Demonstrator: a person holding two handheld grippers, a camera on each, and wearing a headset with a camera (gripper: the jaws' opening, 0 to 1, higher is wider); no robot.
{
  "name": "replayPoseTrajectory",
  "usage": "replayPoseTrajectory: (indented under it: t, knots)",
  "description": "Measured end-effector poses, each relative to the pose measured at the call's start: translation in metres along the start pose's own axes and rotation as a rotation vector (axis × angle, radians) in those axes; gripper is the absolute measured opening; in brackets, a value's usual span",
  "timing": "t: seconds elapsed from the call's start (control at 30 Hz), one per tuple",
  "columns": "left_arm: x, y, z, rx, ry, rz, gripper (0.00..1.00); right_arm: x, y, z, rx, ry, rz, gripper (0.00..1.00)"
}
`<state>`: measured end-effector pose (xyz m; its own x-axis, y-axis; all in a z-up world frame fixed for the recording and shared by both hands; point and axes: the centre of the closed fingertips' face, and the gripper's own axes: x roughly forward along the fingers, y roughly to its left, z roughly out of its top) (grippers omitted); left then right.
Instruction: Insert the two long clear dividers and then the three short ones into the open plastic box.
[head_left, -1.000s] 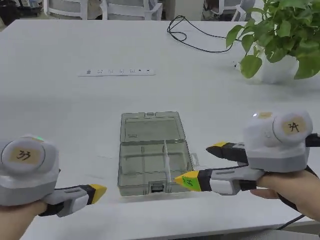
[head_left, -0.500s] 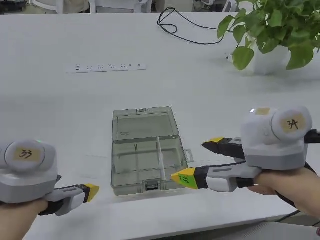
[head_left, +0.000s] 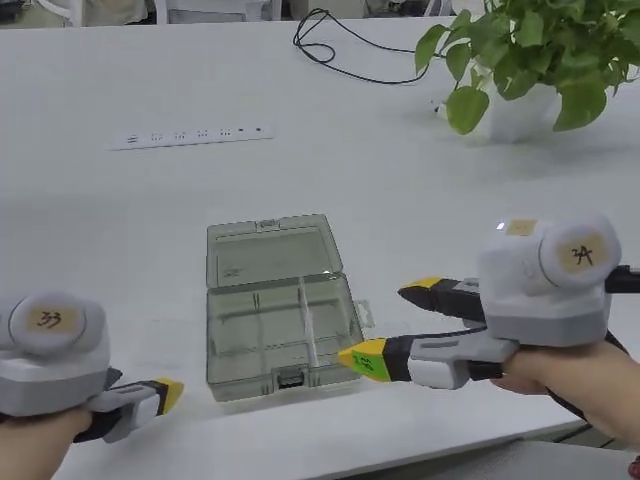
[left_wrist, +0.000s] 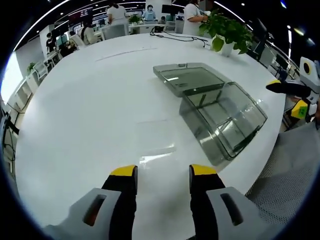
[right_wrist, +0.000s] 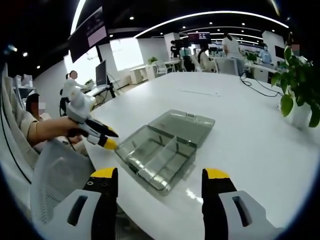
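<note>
Your right gripper (head_left: 388, 324) hangs just right of the open box (head_left: 262, 262) — jaws spread, empty; your left gripper (left_wrist: 162, 172) likewise spread. One divider (head_left: 308, 328) seems seated inside.

Plastic box (head_left: 245, 386): smoky-clear, lid laid flat open, set on the counter (head_left: 120, 250); one clear divider (head_left: 308, 325) is seated upright inside.

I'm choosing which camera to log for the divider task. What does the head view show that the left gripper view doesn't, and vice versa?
The head view adds the person's left hand and the power strip with distinct sockets, just a faint line in the other. The left gripper view adds people at far desks and the left gripper with its jaws apart. Both share the open plastic box, potted plant, black cable and right gripper.
</note>
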<state>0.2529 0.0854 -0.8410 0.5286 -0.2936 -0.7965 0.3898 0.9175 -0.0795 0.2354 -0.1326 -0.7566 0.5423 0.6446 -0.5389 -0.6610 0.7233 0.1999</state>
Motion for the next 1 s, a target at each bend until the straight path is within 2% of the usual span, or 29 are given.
replayPoseTrajectory:
  t: [0.1, 0.2, 0.53, 0.77, 0.93, 1.0]
  knots:
    - [0.0021, 0.0011, -0.0036, -0.004, 0.025, 0.0, 0.39, -0.0007, -0.0013, -0.0003, 0.001, 0.0, -0.005, 0.69]
    - [0.0024, 0.0008, -0.0023, 0.005, 0.018, 0.0, 0.37, -0.0011, -0.0026, 0.0002, 0.005, -0.001, -0.009, 0.68]
    - [0.0025, 0.0032, -0.0028, 0.036, 0.037, 0.026, 0.33, 0.0016, -0.0023, -0.0009, 0.003, 0.006, -0.008, 0.67]
    - [0.0026, 0.0016, -0.0042, 0.059, 0.081, 0.039, 0.32, 0.0016, -0.0023, -0.0017, -0.003, 0.016, -0.013, 0.67]
    - [0.0014, 0.0019, -0.0053, 0.046, 0.11, 0.048, 0.32, 0.0014, -0.0029, -0.0027, 0.006, 0.026, -0.022, 0.66]
    - [-0.0003, 0.0027, -0.0048, 0.034, 0.108, 0.049, 0.31, 0.0013, -0.0032, -0.002, 0.01, 0.026, -0.026, 0.65]
